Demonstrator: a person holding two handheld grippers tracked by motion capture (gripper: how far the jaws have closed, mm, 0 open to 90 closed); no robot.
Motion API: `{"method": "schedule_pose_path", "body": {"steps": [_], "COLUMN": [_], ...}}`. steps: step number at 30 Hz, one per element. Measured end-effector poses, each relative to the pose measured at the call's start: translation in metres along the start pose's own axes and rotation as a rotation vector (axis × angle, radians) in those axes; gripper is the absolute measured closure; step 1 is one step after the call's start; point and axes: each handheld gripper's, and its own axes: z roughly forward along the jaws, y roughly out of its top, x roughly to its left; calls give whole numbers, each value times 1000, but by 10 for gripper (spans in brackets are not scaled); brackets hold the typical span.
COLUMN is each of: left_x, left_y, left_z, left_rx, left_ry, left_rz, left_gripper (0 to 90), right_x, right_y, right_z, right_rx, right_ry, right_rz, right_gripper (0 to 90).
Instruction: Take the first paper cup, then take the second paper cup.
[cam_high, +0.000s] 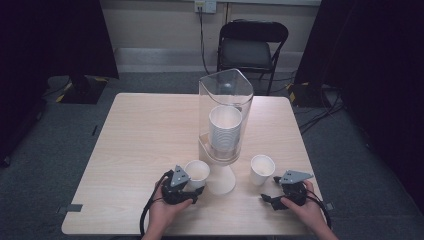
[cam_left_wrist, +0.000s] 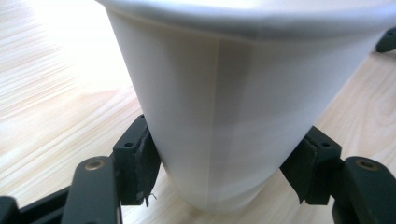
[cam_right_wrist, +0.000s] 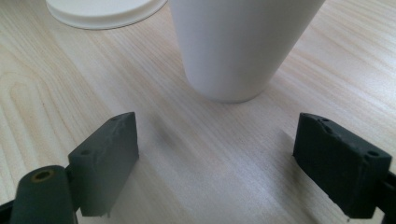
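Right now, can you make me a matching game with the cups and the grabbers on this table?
Things:
1. left gripper
2. right gripper
3. stack of cups
4. cup on the right

States:
A. inside the clear dispenser
B. jaws wide apart, nothing between them
C. pads against a cup
D. standing alone on the table, untouched

Pairs: 1-C, 2-B, 3-A, 4-D

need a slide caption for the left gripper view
Left gripper jaws closed against the lower sides of a white paper cup standing on the light wooden table.
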Motion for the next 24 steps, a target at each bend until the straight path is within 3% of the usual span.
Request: {"method": "schedule_pose_path", "body": {"steps": [2, 9, 11, 24], "left_x": [6, 22, 27, 55], "left_y": [-2, -12, -14, -22], "left_z": [-4, -15, -17, -23], "left_rx": [14, -6, 2, 4], "left_ry": [19, 59, 77, 165], "left_rz": [12, -39, -29, -91], "left_gripper": [347, 339, 338, 333], "right_x": [0, 0, 0, 0], "right_y": [0, 0, 0, 0], "right_z": [0, 0, 0, 0], "right_rx": [0, 0, 0, 1], "right_ry": [0, 0, 0, 0], "right_rz": [0, 0, 1, 0], "right_gripper": [136, 136, 136, 135]}}
